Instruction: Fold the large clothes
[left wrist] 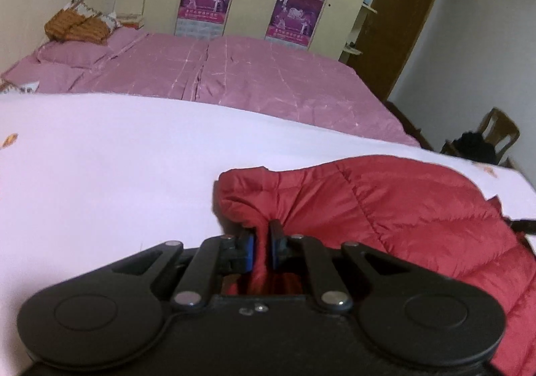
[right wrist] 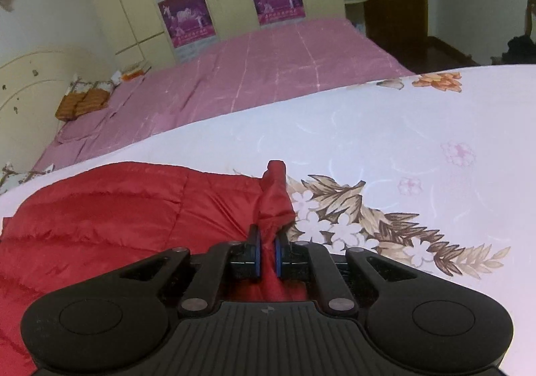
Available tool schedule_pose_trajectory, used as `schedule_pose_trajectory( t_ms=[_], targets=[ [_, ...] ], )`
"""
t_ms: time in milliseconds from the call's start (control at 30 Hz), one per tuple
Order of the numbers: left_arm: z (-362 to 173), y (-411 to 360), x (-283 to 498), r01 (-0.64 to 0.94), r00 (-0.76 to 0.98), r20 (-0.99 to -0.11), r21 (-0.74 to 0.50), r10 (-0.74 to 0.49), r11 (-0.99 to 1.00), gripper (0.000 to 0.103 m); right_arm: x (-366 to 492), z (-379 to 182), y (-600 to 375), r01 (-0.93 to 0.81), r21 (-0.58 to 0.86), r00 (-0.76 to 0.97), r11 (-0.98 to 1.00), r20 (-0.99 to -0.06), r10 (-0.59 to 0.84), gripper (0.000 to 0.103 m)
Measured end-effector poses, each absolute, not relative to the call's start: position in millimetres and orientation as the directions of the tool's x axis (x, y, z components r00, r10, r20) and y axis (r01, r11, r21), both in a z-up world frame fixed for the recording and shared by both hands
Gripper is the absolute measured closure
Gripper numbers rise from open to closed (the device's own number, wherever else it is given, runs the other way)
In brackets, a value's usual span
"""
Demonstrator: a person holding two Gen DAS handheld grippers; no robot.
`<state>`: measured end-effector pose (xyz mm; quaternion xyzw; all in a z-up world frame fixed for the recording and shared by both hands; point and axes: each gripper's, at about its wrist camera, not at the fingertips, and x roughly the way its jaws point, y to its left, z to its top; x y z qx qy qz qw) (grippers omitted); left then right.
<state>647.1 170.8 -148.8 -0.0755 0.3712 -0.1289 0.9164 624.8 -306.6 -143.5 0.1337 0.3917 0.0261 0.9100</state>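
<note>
while both tongs, left (left wrist: 262, 243) and right (right wrist: 267, 247), pinch jacket (left wrist: 385, 201) edge folds, treat fabric as light, puffy, slippery; grip seams just ahead.

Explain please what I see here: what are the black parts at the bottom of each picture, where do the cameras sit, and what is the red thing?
A person holds a two-finger tool in each hand; each carries a camera looking along its fingers. One picture comes from the left gripper, the other from the right gripper. The red thing is a quilted jacket lying on a white flowered sheet, with a pink bed cover behind. Both grippers are shut, each pinching a fold of the jacket.
</note>
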Motion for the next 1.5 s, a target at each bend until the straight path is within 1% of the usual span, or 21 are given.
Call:
schedule_pose_trajectory(
  t_ms=[67, 100, 133, 167, 233, 367, 500, 600, 667, 700, 733, 767, 800, 833, 967, 1000, 1067, 1133, 1200, 1400, 1500],
  targets=[
    [-143.4, 169.4, 645.4, 0.176, 0.688, -0.668, -0.224, -0.283, 0.959, 0.088, 627.3, -140.6, -305.4, 0.062, 0.255, 0.681, 0.965, -0.718, 0.145, 0.097],
    [-137.3, 171.3, 642.9, 0.156, 0.7, -0.666, -0.207, -0.256, 0.966, 0.072, 627.6, -137.1, -305.7, 0.076, 0.255, 0.676, 0.964, -0.724, 0.138, 0.096],
    [-128.8, 170.1, 634.7, 0.138, 0.725, -0.651, -0.18, -0.223, 0.974, 0.059, 625.0, -129.8, -306.2, 0.092, 0.247, 0.685, 0.965, -0.719, 0.119, 0.089],
    [-117.8, 169.3, 624.8, 0.132, 0.754, -0.625, -0.16, -0.204, 0.978, 0.056, 619.5, -117.4, -306.3, 0.104, 0.235, 0.708, 0.967, -0.7, 0.094, 0.066],
    [-94.0, 168.5, 597.2, 0.133, 0.81, -0.554, -0.145, -0.192, 0.98, 0.05, 600.7, -90.9, -303.8, 0.072, 0.235, 0.77, 0.969, -0.631, 0.095, 0.042],
    [-69.4, 132.2, 533.4, 0.265, 0.811, -0.514, -0.101, -0.279, 0.959, 0.05, 559.1, -65.1, -279.0, -0.076, 0.248, 0.795, 0.966, -0.569, 0.209, 0.042],
    [-85.7, 98.2, 474.6, 0.332, 0.791, -0.518, -0.085, -0.326, 0.94, 0.05, 508.8, -60.7, -255.4, -0.145, 0.271, 0.801, 0.952, -0.533, 0.274, 0.042],
    [-103.9, 91.6, 441.0, 0.297, 0.79, -0.547, -0.054, -0.277, 0.953, 0.05, 466.0, -61.4, -251.5, -0.105, 0.243, 0.836, 0.964, -0.504, 0.218, 0.042],
    [-108.5, 103.1, 422.7, 0.208, 0.814, -0.55, -0.021, -0.185, 0.978, 0.051, 444.8, -67.9, -263.1, -0.026, 0.298, 0.84, 0.954, -0.51, 0.183, 0.041],
    [-107.4, 110.1, 410.4, 0.168, 0.834, -0.528, -0.032, -0.16, 0.985, 0.043, 431.5, -73.6, -274.5, 0.036, 0.34, 0.838, 0.94, -0.522, 0.157, 0.041],
    [-104.2, 120.2, 394.9, 0.111, 0.857, -0.5, -0.06, -0.126, 0.992, 0.031, 418.8, -77.6, -284.1, 0.085, 0.372, 0.839, 0.924, -0.527, 0.135, 0.041],
    [-102.2, 128.5, 383.0, 0.062, 0.867, -0.487, -0.095, -0.101, 0.994, 0.025, 407.7, -81.6, -292.9, 0.124, 0.402, 0.839, 0.907, -0.531, 0.12, 0.038],
    [-101.5, 138.4, 371.7, 0.017, 0.868, -0.488, -0.151, -0.089, 0.988, 0.021, 397.9, -87.5, -304.1, 0.167, 0.44, 0.834, 0.882, -0.54, 0.112, 0.03],
    [-102.8, 149.3, 363.5, -0.015, 0.865, -0.494, -0.205, -0.09, 0.979, 0.021, 387.8, -92.2, -312.3, 0.205, 0.483, 0.831, 0.851, -0.546, 0.109, 0.012],
    [-120.6, 180.7, 353.8, -0.1, 0.828, -0.524, -0.49, -0.201, 0.866, 0.03, 364.7, -111.5, -328.8, 0.252, 0.615, 0.819, 0.747, -0.547, 0.175, 0.012],
    [-128.4, 186.8, 359.1, -0.115, 0.82, -0.518, -0.564, -0.242, 0.818, 0.037, 363.1, -117.2, -330.6, 0.263, 0.66, 0.819, 0.704, -0.538, 0.199, 0.012],
    [-144.0, 195.2, 362.2, -0.13, 0.818, -0.489, -0.669, -0.302, 0.732, 0.04, 362.7, -130.2, -332.0, 0.277, 0.74, 0.83, 0.612, -0.506, 0.236, 0.012],
    [-154.6, 190.3, 367.2, -0.137, 0.831, -0.476, -0.677, -0.288, 0.723, 0.041, 362.4, -140.8, -329.3, 0.281, 0.769, 0.839, 0.574, -0.487, 0.242, 0.013],
    [-161.6, 187.7, 378.9, -0.137, 0.843, -0.464, -0.673, -0.271, 0.727, 0.041, 368.7, -149.4, -321.1, 0.282, 0.777, 0.84, 0.563, -0.484, 0.246, 0.021],
    [-163.4, 181.3, 408.3, -0.148, 0.852, -0.462, -0.662, -0.244, 0.735, 0.041, 389.0, -153.6, -304.4, 0.268, 0.758, 0.85, 0.594, -0.477, 0.224, 0.03],
    [-164.6, 182.9, 419.0, -0.149, 0.856, -0.451, -0.682, -0.251, 0.716, 0.047, 399.7, -157.3, -306.2, 0.281, 0.764, 0.85, 0.581, -0.479, 0.219, 0.04]
  ],
)
